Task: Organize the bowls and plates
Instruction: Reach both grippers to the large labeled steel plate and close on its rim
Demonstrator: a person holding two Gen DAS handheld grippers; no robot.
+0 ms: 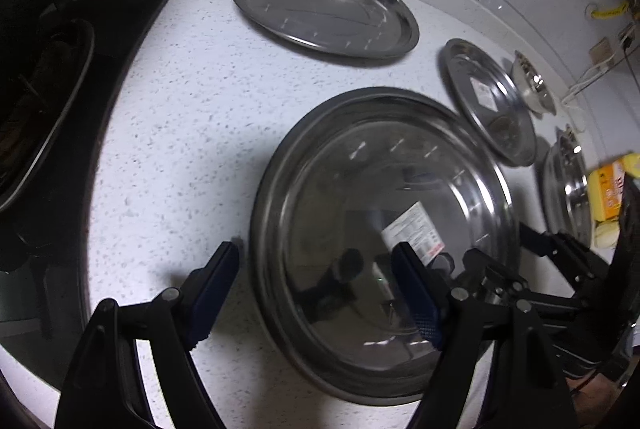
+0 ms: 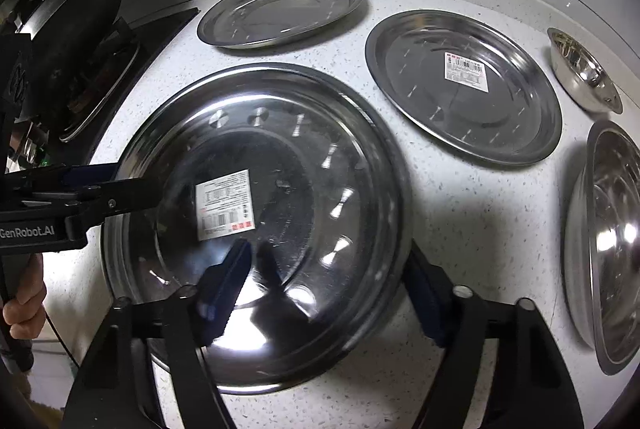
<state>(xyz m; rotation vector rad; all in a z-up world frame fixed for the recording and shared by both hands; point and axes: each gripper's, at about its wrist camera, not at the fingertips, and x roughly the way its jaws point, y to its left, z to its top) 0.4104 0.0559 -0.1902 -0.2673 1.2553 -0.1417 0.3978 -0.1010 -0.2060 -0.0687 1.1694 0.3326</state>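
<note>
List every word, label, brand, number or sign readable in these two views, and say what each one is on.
"GenRobot.AI": white lettering on the left gripper body, seen in the right wrist view.
Sticker on the large plate: barcode and print, too small to read.
Sticker on the medium plate: barcode and print, too small to read.
Yellow package at the left wrist view's edge: red characters, blurred, unreadable.
</note>
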